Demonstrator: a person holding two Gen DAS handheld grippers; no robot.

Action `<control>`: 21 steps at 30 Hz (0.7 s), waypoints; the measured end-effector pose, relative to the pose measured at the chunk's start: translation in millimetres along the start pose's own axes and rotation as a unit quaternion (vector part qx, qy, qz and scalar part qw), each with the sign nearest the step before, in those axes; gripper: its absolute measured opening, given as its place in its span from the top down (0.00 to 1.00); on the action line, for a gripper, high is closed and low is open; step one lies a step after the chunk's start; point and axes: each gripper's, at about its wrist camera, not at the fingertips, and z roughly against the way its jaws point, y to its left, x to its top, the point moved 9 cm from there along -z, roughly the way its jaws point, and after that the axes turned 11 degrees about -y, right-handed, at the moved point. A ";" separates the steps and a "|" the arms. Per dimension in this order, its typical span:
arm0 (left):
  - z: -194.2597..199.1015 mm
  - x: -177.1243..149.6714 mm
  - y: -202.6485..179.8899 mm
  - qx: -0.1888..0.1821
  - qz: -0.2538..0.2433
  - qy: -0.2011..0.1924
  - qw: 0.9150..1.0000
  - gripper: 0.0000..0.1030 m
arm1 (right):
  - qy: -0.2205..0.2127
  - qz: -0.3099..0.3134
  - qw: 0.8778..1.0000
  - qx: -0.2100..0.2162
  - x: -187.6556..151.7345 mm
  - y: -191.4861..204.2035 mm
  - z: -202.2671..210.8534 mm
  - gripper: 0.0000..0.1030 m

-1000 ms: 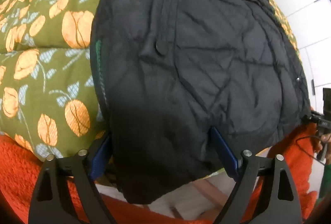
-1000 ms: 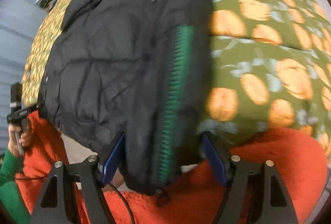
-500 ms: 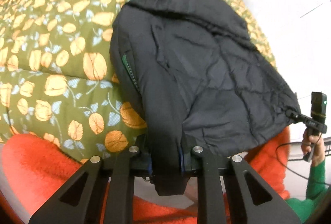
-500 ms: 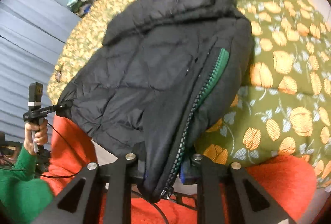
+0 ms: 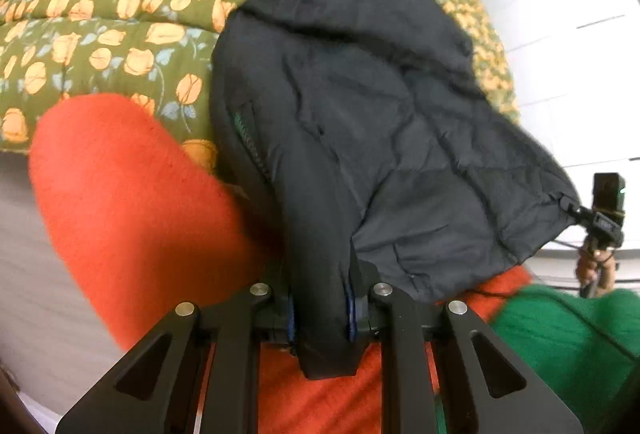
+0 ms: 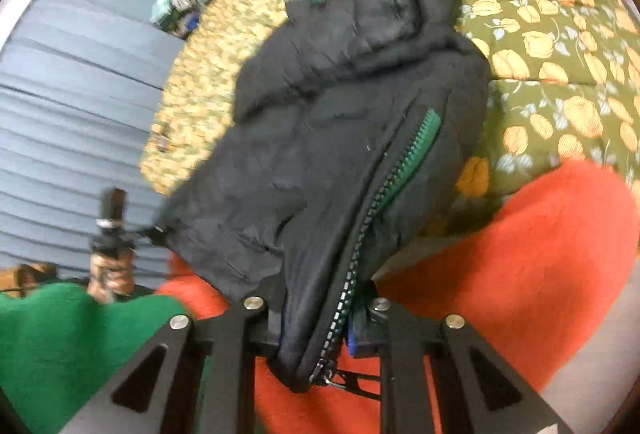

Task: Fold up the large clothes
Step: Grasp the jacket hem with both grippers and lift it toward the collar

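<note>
We are clenching both grippers on the hem of the black quilted puffer jacket (image 5: 360, 105), lying mid-frame on the olive floral quilt (image 5: 100, 33): left gripper (image 5: 320, 322), right gripper (image 6: 316, 330). Slick padded fabric risks slipping out; the green-taped zipper (image 6: 400, 169) may snag.

Both wrist views look forward and down at close range from the near bed edge. Each faces the far end and shares the black padded jacket (image 5: 360, 121) (image 6: 340, 137) on the olive floral quilt (image 5: 100, 33) (image 6: 560, 53).
</note>
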 end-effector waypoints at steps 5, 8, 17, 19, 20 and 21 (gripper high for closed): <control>31.2 78.5 -23.4 -0.053 0.008 -0.082 0.995 0.84 | -0.056 -0.002 0.998 0.039 47.7 21.4 12.8 0.82; 18.5 145.0 -36.5 -0.073 -0.006 -0.127 0.989 0.84 | -0.097 0.012 0.994 0.043 100.7 14.0 0.1 0.82; -97.1 263.3 -9.0 -0.021 0.015 -0.157 0.987 0.81 | -0.147 -0.022 0.988 0.040 242.1 -64.4 -104.7 0.82; -123.1 273.0 4.3 -0.003 0.033 -0.151 0.988 0.76 | -0.157 -0.047 0.986 0.027 254.0 -88.3 -129.2 0.81; -131.9 273.4 8.9 -0.003 0.040 -0.144 0.989 0.71 | -0.156 -0.068 0.985 0.029 257.5 -99.8 -141.1 0.79; -141.6 275.6 13.0 -0.008 0.052 -0.134 0.990 0.68 | -0.152 -0.093 0.983 0.034 259.9 -109.0 -150.6 0.76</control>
